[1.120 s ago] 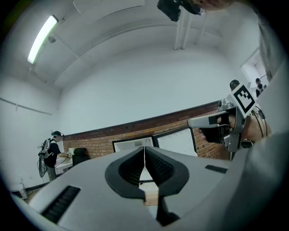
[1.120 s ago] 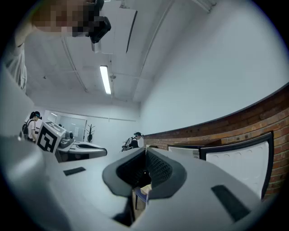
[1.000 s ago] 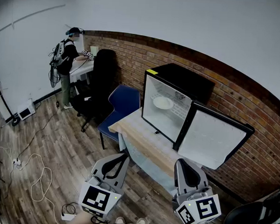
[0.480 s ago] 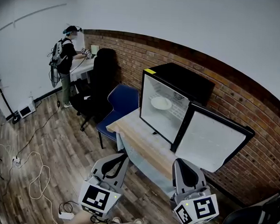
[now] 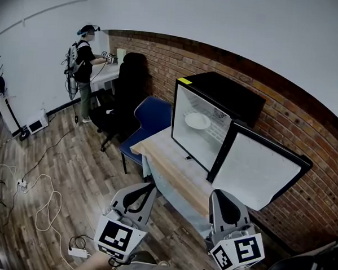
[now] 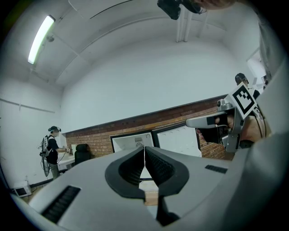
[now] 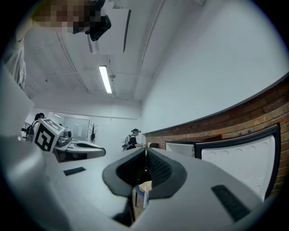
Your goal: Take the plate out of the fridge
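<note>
A white plate [image 5: 197, 121] lies on a shelf inside the small black fridge [image 5: 230, 96], which stands on a wooden table [image 5: 170, 170] with its door [image 5: 259, 168] swung open to the right. My left gripper [image 5: 139, 194] and right gripper [image 5: 224, 207] hang side by side low in the head view, well short of the table, both shut with nothing between the jaws. The left gripper view shows the shut left gripper [image 6: 144, 155] aimed at the fridge [image 6: 133, 142], with the right gripper's marker cube [image 6: 244, 100] beside it. In the right gripper view the right gripper [image 7: 145, 159] is shut too.
A blue chair [image 5: 150, 125] stands at the table's left end, with a black office chair [image 5: 125, 95] behind it. A person [image 5: 82, 65] stands at a desk by the far wall. Cables [image 5: 38, 201] and a power strip lie on the wood floor. A brick wall [image 5: 302, 184] backs the table.
The view has shifted slightly, with the fridge and table a little closer. Both grippers stay shut and hold the same place in the picture. The person at the desk appears higher in the frame.
</note>
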Available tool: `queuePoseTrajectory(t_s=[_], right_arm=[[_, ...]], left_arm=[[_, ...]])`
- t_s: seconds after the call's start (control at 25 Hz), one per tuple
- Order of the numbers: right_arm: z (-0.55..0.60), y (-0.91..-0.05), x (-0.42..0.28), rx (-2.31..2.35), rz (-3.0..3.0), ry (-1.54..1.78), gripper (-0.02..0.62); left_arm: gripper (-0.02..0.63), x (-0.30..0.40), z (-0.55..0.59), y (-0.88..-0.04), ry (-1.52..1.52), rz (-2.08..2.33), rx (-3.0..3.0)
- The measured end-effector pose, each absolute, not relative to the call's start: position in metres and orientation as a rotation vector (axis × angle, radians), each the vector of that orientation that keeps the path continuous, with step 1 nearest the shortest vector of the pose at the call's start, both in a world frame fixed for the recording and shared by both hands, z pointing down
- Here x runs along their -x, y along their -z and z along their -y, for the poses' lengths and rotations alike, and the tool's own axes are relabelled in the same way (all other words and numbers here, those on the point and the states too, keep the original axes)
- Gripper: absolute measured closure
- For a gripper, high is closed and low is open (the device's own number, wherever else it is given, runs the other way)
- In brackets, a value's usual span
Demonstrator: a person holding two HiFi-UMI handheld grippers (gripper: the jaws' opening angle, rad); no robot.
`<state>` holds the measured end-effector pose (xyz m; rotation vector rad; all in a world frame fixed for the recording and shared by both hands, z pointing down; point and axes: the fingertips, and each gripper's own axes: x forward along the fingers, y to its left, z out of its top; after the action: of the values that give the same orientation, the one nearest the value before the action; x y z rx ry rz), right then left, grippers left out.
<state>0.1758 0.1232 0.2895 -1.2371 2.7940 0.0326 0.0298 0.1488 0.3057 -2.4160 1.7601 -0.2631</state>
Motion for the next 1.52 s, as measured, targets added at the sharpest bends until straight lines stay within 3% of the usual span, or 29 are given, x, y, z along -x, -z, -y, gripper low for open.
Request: queuePoseTrajectory(t_s=[0.72, 1.52], right_arm=[[-0.083, -0.301, -0.166, 1.212, -2.806, -0.030, 0.563], [0.037, -0.317, -0.112, 1.334, -2.804, 0.015, 0.563]], left_arm=[[0.586, -0.026, -0.110, -0.315, 0.266, -1.779, 2.424], [0.586, 0.020, 0.022, -0.329, 0.292, -1.683, 2.532]])
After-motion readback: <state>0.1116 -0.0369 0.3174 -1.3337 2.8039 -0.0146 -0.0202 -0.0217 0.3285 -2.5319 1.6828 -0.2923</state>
